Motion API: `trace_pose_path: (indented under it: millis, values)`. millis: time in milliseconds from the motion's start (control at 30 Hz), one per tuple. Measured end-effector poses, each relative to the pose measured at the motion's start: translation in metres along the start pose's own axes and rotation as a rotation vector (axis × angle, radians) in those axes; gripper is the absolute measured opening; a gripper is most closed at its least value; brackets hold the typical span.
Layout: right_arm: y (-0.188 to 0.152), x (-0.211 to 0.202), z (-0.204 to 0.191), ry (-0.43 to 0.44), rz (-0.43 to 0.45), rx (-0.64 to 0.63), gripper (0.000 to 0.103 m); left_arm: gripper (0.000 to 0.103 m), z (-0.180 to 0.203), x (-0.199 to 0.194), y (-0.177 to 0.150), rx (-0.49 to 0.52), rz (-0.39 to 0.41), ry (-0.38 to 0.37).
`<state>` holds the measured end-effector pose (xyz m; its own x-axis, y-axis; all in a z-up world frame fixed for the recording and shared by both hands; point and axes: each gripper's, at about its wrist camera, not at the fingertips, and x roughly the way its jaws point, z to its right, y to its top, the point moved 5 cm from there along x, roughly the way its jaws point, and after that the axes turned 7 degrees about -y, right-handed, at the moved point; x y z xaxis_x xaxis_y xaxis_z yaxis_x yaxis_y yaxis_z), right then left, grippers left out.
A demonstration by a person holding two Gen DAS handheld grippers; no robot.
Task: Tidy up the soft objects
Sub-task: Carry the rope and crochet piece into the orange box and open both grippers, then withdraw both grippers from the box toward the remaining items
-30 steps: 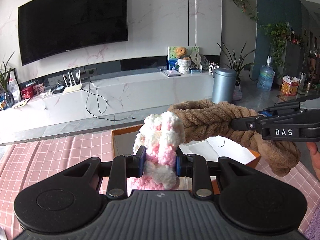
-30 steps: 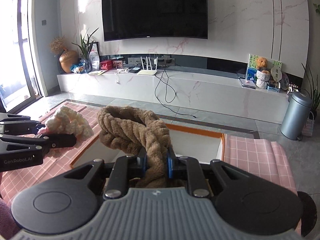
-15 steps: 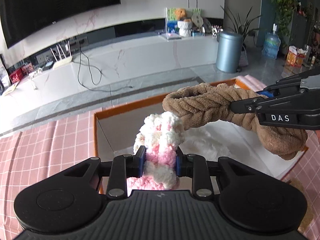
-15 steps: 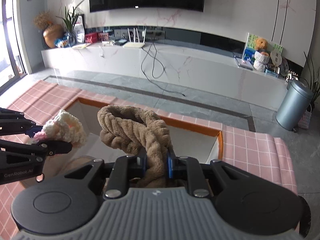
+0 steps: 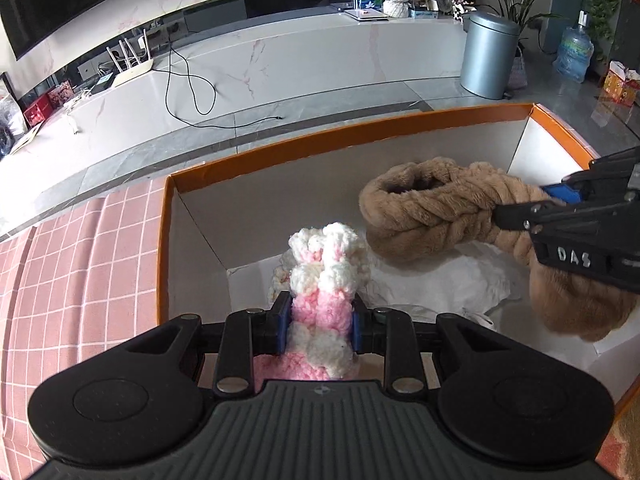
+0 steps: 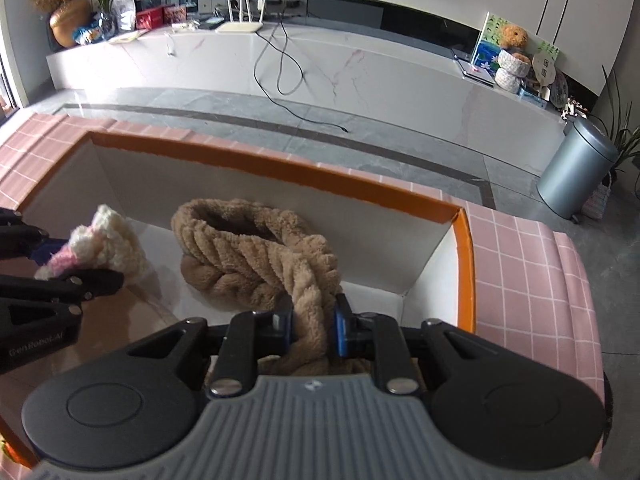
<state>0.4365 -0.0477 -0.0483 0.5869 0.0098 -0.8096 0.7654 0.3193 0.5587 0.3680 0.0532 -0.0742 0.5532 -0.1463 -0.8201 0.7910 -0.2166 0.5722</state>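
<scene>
left gripper [image 5: 318, 326] clamps the pink-white yarn [image 5: 326, 276] and right gripper [image 6: 312, 330] clamps the brown braid [image 6: 256, 264], both over the box [image 5: 320, 148]; lower near its left wall, then release.

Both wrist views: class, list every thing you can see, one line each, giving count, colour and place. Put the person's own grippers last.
Brown braided plush piece: one, tan, over the box, in the right gripper.
Pink and white knitted piece: one, over the box's left part, in the left gripper.
Box: one, orange rim, white inside, on the pink checked cloth.
White paper: crumpled, in the box bottom.
Pink checked cloth: one, under the box.
Bin: one, grey, on the floor.
Router: one, white, on the marble shelf.
Left gripper: black, shut on the knitted piece.
Right gripper: black, shut on the plush piece.
</scene>
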Motion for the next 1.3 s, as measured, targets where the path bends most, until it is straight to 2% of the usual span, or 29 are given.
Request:
trace_pose_path:
  millis: [233, 333, 433, 567, 600, 733, 900, 1133, 1300]
  values:
    - [0.0, 0.001, -0.007, -0.038, -0.025, -0.06, 0.025, 0.034, -0.004, 0.008, 0.001, 0.001, -0.077, 0.033]
    - [0.0, -0.003, -0.005, -0.043, -0.009, -0.052, 0.04, 0.036, -0.006, 0.01, 0.001, 0.002, -0.094, 0.035]
    - [0.0, -0.009, -0.006, -0.041, 0.005, -0.055, 0.045, 0.039, -0.005, 0.012, -0.001, 0.019, -0.109, 0.038]
    - [-0.004, -0.016, -0.012, -0.039, 0.022, -0.066, 0.048, 0.049, -0.003, 0.012, -0.002, 0.035, -0.116, 0.045]
    - [-0.004, -0.017, -0.013, -0.037, 0.024, -0.067, 0.05, 0.054, -0.001, 0.012, -0.002, 0.044, -0.116, 0.047]
    - [-0.004, -0.019, -0.013, -0.036, 0.035, -0.067, 0.055, 0.062, 0.005, 0.011, -0.002, 0.047, -0.111, 0.03]
    - [-0.005, -0.028, -0.009, -0.031, 0.063, -0.06, 0.058, 0.072, 0.008, -0.002, 0.0, 0.043, -0.05, 0.013]
    - [-0.009, -0.063, 0.001, -0.022, 0.144, -0.023, 0.058, 0.072, 0.016, -0.042, 0.003, 0.028, 0.107, -0.08]
    - [-0.017, -0.097, 0.006, -0.023, 0.216, 0.005, 0.058, 0.072, 0.03, -0.078, -0.002, 0.035, 0.197, -0.102]
